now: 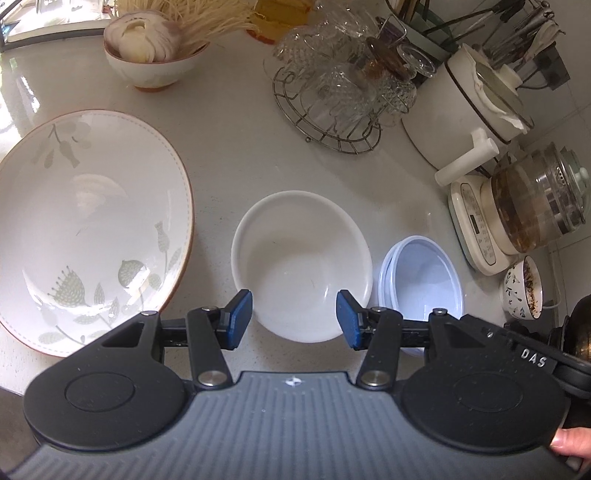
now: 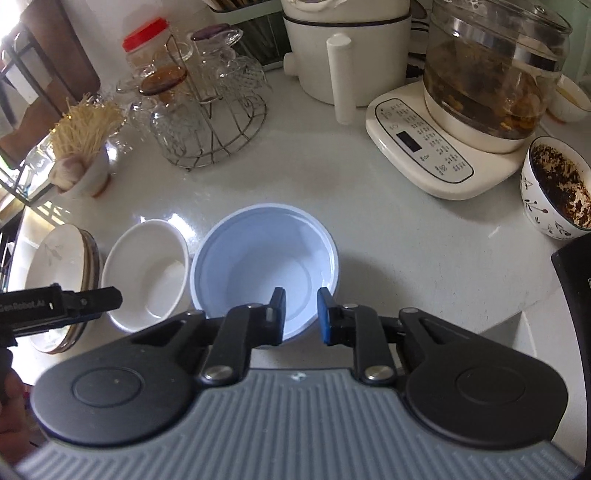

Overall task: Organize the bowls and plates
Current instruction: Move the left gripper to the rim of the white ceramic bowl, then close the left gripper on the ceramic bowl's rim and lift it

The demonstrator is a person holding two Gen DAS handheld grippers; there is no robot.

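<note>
Left gripper [image 1: 294, 319] spread over white bowl [image 1: 301, 264], right gripper [image 2: 301, 315] narrowly parted, unpinched, over blue bowl [image 2: 264, 267], patterned plate [image 1: 88, 229] far left

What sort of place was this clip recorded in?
Most likely a home kitchen counter. A wire rack of upturned drinking glasses, an electric glass kettle on its control base and a utensil holder stand at the back of the pale countertop, behind loose bowls and plates.

Daylight is admitted from upper left; glare is seen on the countertop [image 2: 177, 221] and the large plate [image 1: 92, 192]. Edges are bent by fisheye. Focus is soft throughout.
</note>
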